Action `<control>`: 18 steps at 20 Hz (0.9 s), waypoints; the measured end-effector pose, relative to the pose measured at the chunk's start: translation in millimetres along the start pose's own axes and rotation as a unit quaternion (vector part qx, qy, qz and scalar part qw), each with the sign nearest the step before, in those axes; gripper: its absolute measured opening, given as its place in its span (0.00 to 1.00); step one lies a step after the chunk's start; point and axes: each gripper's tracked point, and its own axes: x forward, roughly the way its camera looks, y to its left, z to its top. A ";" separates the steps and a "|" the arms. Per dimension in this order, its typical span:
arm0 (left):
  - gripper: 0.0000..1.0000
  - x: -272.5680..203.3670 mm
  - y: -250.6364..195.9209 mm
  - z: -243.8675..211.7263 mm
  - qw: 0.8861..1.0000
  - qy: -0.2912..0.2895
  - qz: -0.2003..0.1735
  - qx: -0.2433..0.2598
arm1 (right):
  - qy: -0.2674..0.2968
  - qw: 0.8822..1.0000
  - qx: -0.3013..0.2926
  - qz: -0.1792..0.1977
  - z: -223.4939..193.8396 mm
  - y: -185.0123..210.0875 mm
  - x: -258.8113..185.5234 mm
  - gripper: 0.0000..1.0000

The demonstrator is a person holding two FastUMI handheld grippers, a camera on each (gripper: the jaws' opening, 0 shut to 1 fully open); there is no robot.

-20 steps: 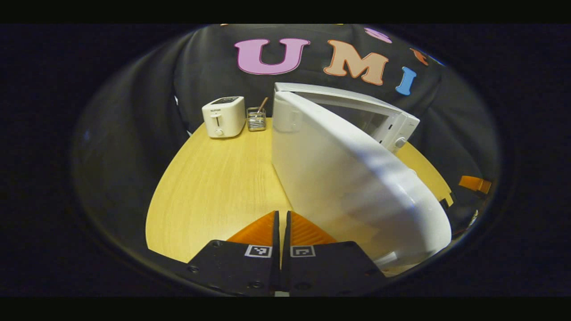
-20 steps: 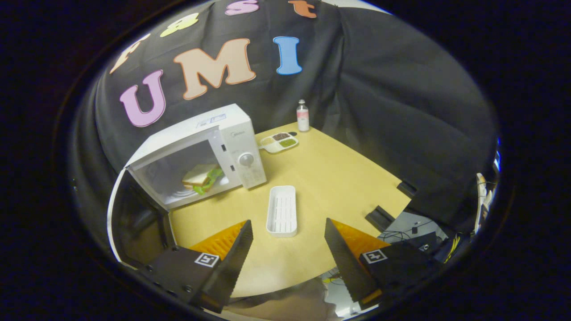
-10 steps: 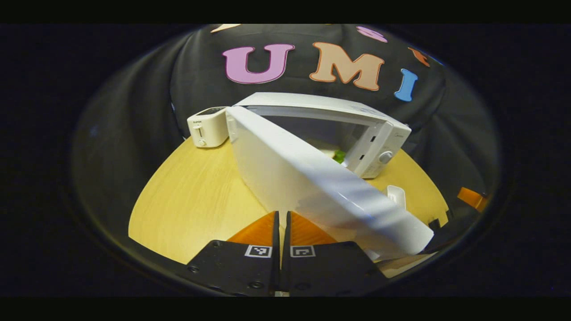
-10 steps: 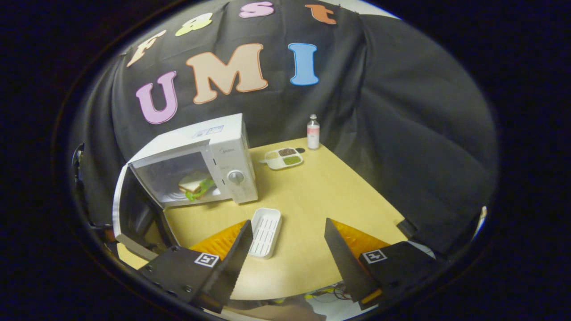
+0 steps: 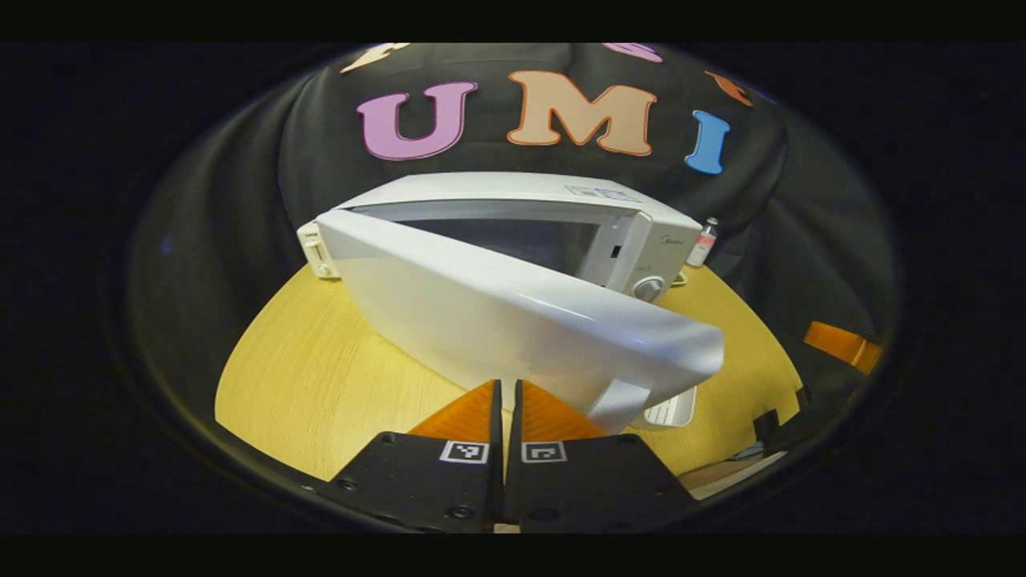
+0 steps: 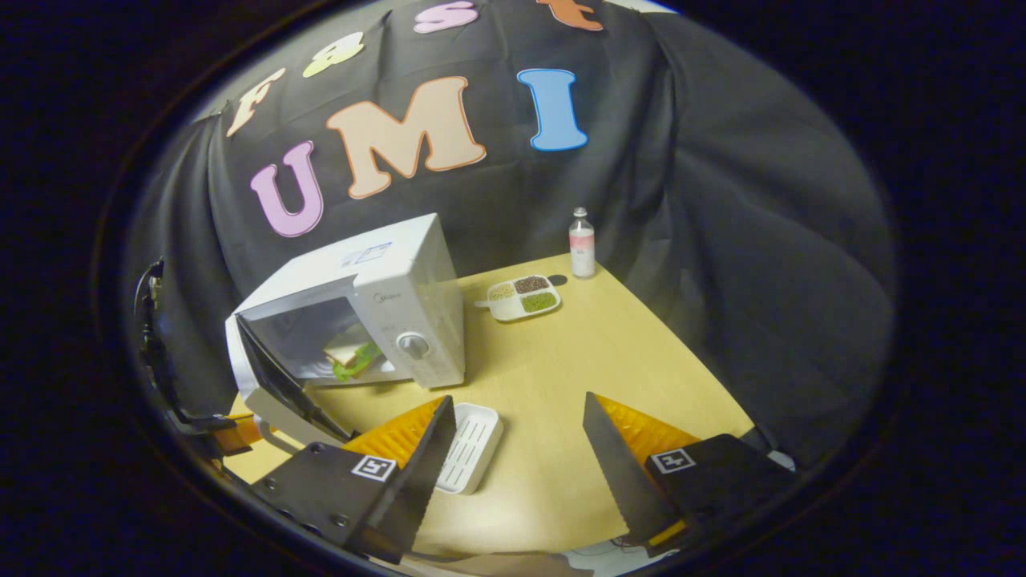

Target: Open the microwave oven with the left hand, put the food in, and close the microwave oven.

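Left gripper (image 5: 505,417), fingers together, behind half-shut microwave door (image 5: 513,320); sandwich (image 6: 349,353) inside; right gripper (image 6: 517,449) agape, idle; latching remains.

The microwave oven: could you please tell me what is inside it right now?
Inside the microwave oven a sandwich with green filling lies on the cavity floor, seen in the right gripper view. The half-closed door covers the cavity floor in the left gripper view.
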 end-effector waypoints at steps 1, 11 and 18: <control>0.01 4.3 -4.2 5.5 1.000 -0.004 0.000 0.004 | -0.001 1.000 -0.004 0.004 2.2 0.6 2.2 0.99; 0.00 38.5 -35.6 53.1 0.998 -0.036 -0.005 0.056 | -0.008 1.000 -0.019 0.008 10.0 -10.4 8.8 0.99; 0.00 63.3 -52.3 83.0 0.994 -0.069 -0.009 0.088 | 0.009 1.000 -0.023 0.015 2.4 0.5 13.6 0.99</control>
